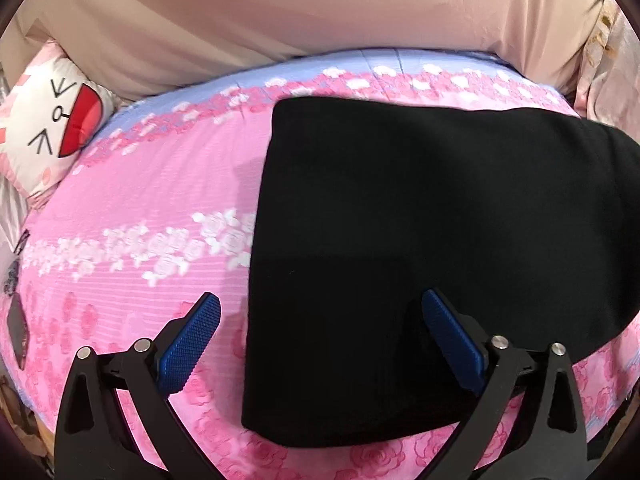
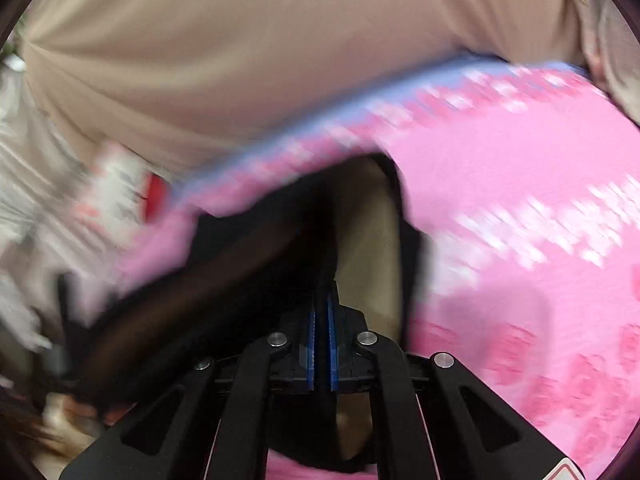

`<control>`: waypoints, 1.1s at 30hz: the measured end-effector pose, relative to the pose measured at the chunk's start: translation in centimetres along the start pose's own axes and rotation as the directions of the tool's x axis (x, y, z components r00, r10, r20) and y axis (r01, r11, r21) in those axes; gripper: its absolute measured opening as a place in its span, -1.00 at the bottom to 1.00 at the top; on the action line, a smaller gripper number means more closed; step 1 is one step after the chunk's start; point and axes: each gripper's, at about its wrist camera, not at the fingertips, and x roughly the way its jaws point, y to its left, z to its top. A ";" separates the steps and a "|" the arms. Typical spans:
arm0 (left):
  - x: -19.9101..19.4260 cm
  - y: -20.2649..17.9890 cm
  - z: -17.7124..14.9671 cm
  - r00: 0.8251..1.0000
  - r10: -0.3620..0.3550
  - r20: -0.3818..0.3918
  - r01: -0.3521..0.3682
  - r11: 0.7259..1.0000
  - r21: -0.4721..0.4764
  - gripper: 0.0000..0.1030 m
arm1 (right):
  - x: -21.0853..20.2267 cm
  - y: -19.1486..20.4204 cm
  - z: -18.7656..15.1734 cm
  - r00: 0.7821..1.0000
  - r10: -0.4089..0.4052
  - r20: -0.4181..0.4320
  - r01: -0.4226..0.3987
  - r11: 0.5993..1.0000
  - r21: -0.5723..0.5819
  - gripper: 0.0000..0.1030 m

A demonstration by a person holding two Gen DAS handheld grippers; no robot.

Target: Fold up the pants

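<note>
The black pants (image 1: 440, 220) lie folded in a broad rectangle on the pink flowered bed cover (image 1: 140, 200). My left gripper (image 1: 320, 298) hovers open over their near left edge. One blue pad (image 1: 452, 340) is above the cloth and the other (image 1: 188, 344) is above the cover, with nothing pinched. In the blurred right wrist view, my right gripper (image 2: 322, 300) is shut on a fold of the black pants (image 2: 248, 264). The cloth is lifted there and shows a tan inner side (image 2: 368, 240).
A white cartoon-face pillow (image 1: 52, 128) rests at the bed's far left corner. Beige fabric (image 1: 280, 12) rises behind the bed. A small dark object (image 1: 18, 332) lies at the left edge of the cover. Bare pink cover (image 2: 520, 180) stretches right of the right gripper.
</note>
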 end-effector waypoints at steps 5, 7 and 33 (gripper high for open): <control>0.6 -0.1 0.1 1.000 0.024 -0.002 -0.024 1.000 -0.008 0.91 | -7.8 0.0 0.7 0.970 -0.057 0.238 0.025 0.990 0.136 -0.69; 0.2 0.5 0.2 1.000 0.030 0.007 -0.030 0.999 -0.013 0.91 | -10.1 1.6 1.1 0.958 -0.047 0.285 0.020 0.995 0.098 -0.69; -2.6 9.6 -1.0 0.992 0.084 0.098 -0.069 0.987 -0.144 0.91 | 5.7 21.5 4.1 0.991 -0.133 -0.020 0.117 0.921 -0.372 -0.77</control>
